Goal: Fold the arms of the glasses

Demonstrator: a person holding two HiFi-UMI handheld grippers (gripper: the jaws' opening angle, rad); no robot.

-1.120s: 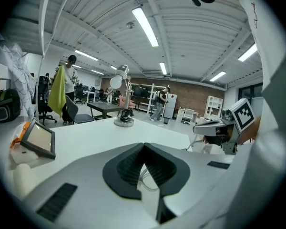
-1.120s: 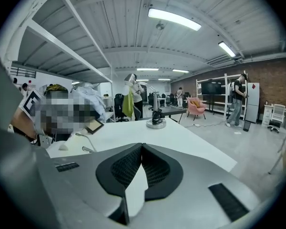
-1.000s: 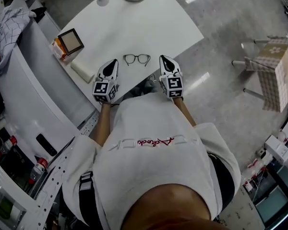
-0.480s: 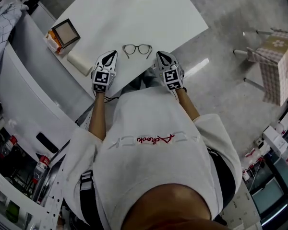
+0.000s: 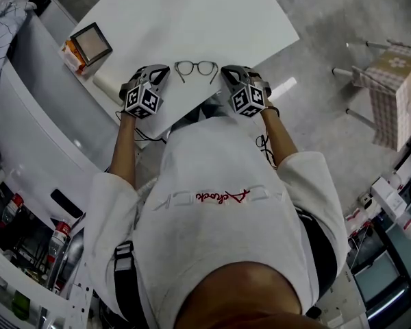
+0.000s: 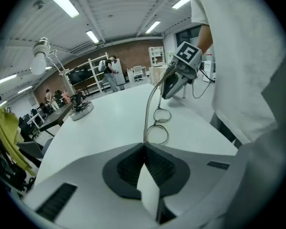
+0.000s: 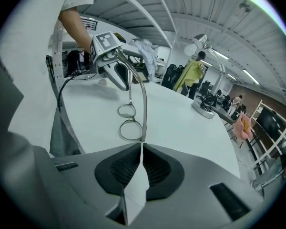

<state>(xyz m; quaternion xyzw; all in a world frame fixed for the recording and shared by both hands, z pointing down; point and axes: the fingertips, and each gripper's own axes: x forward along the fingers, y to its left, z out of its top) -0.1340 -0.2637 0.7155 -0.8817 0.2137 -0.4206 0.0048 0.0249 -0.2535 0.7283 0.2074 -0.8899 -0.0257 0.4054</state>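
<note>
In the head view the left gripper (image 5: 165, 70) and right gripper (image 5: 225, 70) sit low over the table (image 5: 212, 19). Their tips are turned inward at either end of the glasses (image 5: 196, 64), each close against a frame corner. The glasses lie near the table's near edge, just ahead of the person's shirt. Bare white top stretches beyond them, and a box (image 5: 90, 43) sits well apart at the left edge. The frame is thin and dark, with two round lenses side by side and a short stroke at each outer corner. In the left gripper view the left gripper (image 6: 144, 146) has its jaws closed together with nothing seen between the pads. Their tips meet the foot of the near arm (image 6: 147, 109) by its hinge, but whether they nip it or only touch it cannot be told. The table (image 6: 100, 128) runs open to the left as far as a round stand (image 6: 81, 111), and its edge falls away at the right beside the shirt. The lenses lie flat on the top, and the unfolded arm rises from them across the right gripper (image 6: 166, 95) behind. In the right gripper view the right gripper (image 7: 141, 146) likewise has its jaws closed, with its tips at the foot of its own near arm (image 7: 144, 104). Open table (image 7: 181, 123) lies to the right, with the stand (image 7: 202, 106) far off, and the edge runs along the left. Both lenses rest flat, and a thinner far arm stands up by the left gripper (image 7: 124, 86).
</note>
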